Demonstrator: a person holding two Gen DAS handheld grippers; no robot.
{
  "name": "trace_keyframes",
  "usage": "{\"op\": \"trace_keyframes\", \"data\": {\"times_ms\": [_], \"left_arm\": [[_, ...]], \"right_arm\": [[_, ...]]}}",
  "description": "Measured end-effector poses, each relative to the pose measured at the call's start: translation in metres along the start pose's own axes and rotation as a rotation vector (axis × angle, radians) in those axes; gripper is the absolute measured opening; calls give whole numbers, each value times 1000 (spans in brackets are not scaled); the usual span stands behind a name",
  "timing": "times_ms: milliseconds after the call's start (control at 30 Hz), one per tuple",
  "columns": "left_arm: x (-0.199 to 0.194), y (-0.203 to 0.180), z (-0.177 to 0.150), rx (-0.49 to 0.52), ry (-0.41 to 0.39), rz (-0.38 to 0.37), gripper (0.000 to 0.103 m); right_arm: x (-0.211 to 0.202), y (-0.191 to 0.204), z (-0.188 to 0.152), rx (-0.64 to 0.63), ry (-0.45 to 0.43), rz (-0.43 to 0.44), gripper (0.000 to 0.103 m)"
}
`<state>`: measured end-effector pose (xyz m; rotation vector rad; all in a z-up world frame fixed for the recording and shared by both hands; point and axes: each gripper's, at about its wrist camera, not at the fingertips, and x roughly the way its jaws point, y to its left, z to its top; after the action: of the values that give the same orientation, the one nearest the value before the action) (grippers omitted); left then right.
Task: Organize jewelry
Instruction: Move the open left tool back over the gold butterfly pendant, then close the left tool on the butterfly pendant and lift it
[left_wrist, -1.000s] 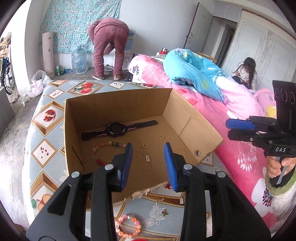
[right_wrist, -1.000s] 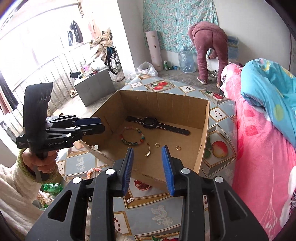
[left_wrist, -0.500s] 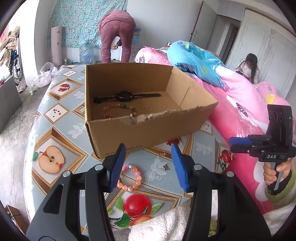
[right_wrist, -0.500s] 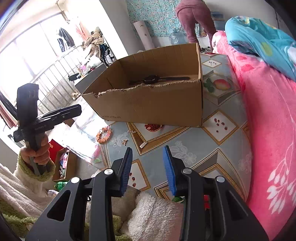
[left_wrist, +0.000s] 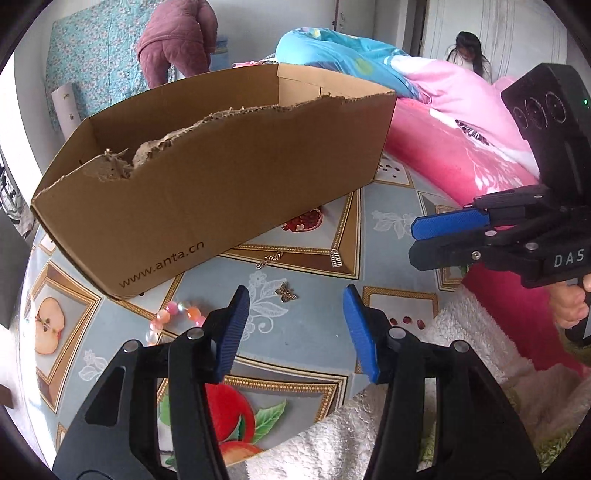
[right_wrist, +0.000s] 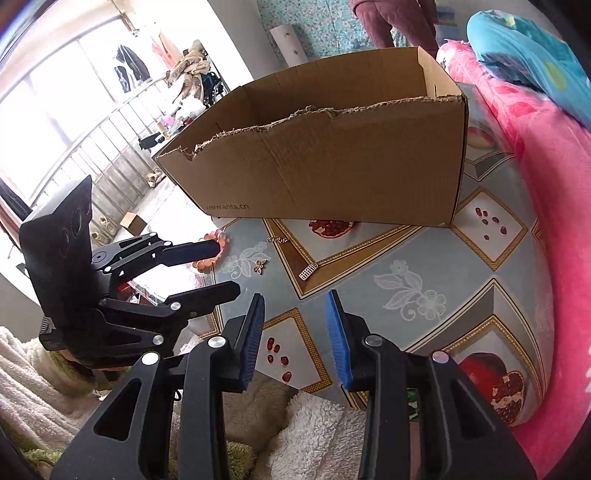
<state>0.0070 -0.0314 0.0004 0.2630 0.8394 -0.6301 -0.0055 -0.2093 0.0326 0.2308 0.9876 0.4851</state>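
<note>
My count across both wrist views

I am seeing one cardboard box (left_wrist: 221, 184), one bead bracelet (left_wrist: 173, 317), one butterfly charm (left_wrist: 286, 294), one chain (left_wrist: 269, 259), one small pendant (left_wrist: 335, 257), two grippers.

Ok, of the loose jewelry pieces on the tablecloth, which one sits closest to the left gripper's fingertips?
The pink beaded bracelet, right beside the left gripper. The butterfly charm lies further off.

Probably a home bedroom: quilts (left_wrist: 369, 70), wardrobe (left_wrist: 517, 33).
</note>
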Motion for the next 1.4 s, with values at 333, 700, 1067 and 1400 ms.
{"op": "trace_keyframes", "data": {"times_ms": [333, 700, 1067, 1400], "left_arm": [[28, 7, 3, 67, 79, -29, 21], [30, -1, 7, 171, 96, -27, 12], [30, 4, 8, 115, 90, -51, 12], [4, 16, 10, 48, 32, -37, 12]], "right_arm": [[10, -9, 2, 20, 21, 21, 34], [17, -9, 7, 22, 33, 30, 34], [14, -9, 8, 19, 28, 24, 34], [13, -4, 15, 32, -26, 37, 34]]}}
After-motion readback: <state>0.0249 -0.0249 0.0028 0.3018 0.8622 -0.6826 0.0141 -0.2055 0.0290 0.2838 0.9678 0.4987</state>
